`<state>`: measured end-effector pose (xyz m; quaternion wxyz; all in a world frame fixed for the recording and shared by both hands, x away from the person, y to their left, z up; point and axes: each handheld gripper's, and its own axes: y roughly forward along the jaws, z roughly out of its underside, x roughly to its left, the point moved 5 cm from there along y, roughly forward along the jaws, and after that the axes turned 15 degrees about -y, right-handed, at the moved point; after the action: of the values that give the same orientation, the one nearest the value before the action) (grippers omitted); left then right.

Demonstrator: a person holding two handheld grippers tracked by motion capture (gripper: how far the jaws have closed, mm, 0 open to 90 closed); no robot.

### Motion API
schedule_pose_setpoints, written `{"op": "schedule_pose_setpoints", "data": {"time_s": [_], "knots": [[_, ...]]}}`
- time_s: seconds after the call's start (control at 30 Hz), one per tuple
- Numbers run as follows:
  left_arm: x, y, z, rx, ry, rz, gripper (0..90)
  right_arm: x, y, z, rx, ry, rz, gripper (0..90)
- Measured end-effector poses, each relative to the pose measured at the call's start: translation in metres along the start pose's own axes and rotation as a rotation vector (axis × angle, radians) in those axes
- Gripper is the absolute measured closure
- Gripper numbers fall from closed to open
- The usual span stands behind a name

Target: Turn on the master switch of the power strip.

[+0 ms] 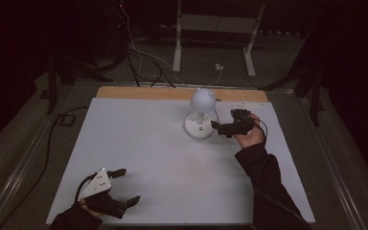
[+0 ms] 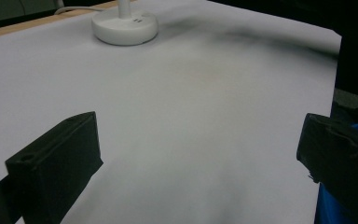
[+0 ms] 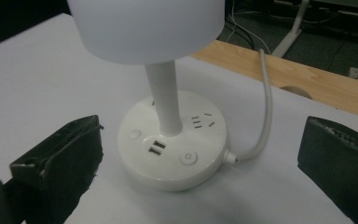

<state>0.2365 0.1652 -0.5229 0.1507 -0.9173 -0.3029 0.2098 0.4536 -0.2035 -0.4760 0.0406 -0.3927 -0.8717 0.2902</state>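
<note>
Nearest to us, the left tool [image 1: 120,188] rests at the near-left corner of the white surface [image 1: 148,153], its jaws spread wide with nothing between them; in the left gripper view its two black pads [image 2: 58,161] frame bare surface, with the lamp base far off. We keep this tool parked, well apart from the work.

Farther out, the right tool [image 1: 222,127] is held just beside the desk lamp [image 1: 201,112], which stands upright toward the far middle of the surface, near the wooden edge [image 1: 139,92]. In the right gripper view, the jaws stand wide apart and hold nothing; the round lamp base [image 3: 175,147] lies between and just beyond them, not yet touched.

We judge the step in hand to be an approach to the base, probably toward the power button [image 3: 188,157] on its near rim. To do it well, we would bring one pad down squarely over the button rather than the USB ports [image 3: 156,148] beside it, press straight down so the base does not slide, and keep clear of the stem [image 3: 165,100], the shade [image 3: 144,28] and the white cord [image 3: 261,126] leaving the base at the right.

Beyond the wooden edge lie loose cables and a stand on the floor [image 1: 211,72].
</note>
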Motion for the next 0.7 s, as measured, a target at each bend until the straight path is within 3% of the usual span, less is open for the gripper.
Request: {"op": "schedule_pose_setpoints", "data": {"time_s": [0.4,0.47,0.7], "knots": [[0.000,0.000,0.000,0.001,-0.001,0.001,0.2,0.005,0.026,0.007,0.031,-0.009,-0.017,0.0],[0.000,0.001,0.000,0.002,-0.002,0.001,0.2,0.004,0.030,0.007,0.030,0.007,0.006,0.0],[0.001,0.001,0.001,0.004,-0.002,0.001,0.2,0.000,0.041,0.009,0.033,0.038,0.010,0.3]]}}
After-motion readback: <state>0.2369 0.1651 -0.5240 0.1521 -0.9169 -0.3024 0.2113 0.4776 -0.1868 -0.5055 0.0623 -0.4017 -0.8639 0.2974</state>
